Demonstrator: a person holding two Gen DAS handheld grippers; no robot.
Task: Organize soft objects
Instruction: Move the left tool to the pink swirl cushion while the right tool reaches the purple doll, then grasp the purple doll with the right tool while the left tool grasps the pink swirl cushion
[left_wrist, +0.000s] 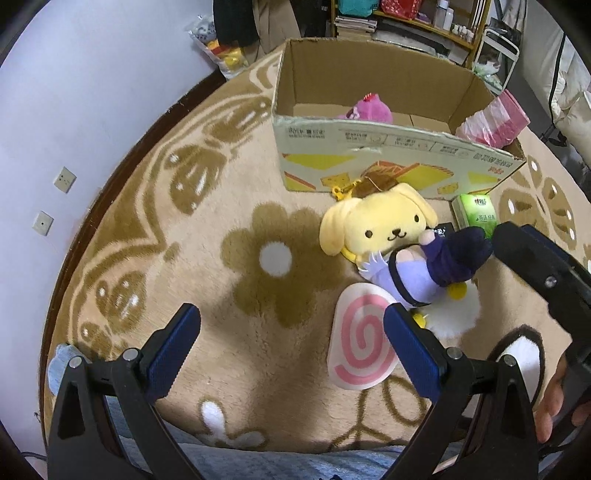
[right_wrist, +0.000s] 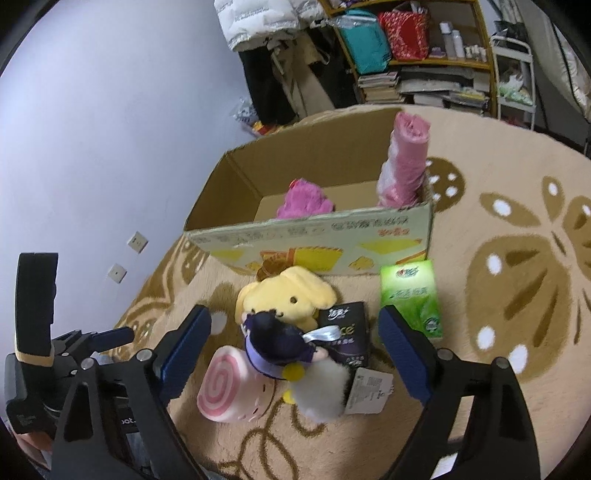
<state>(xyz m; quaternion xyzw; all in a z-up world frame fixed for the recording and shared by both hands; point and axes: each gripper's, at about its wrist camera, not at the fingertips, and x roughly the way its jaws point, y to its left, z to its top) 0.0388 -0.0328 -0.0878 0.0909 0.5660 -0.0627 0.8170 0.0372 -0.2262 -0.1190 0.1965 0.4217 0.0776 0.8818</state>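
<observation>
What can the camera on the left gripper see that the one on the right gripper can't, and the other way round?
Only the left view shows a bare hand holding the other gripper.
Only the right view shows the paper tag and most of the black packet.
Both show the cardboard box holding a pink plush, the yellow dog plush, the pink-swirl plush, the dark-haired doll and the green tissue pack.
</observation>
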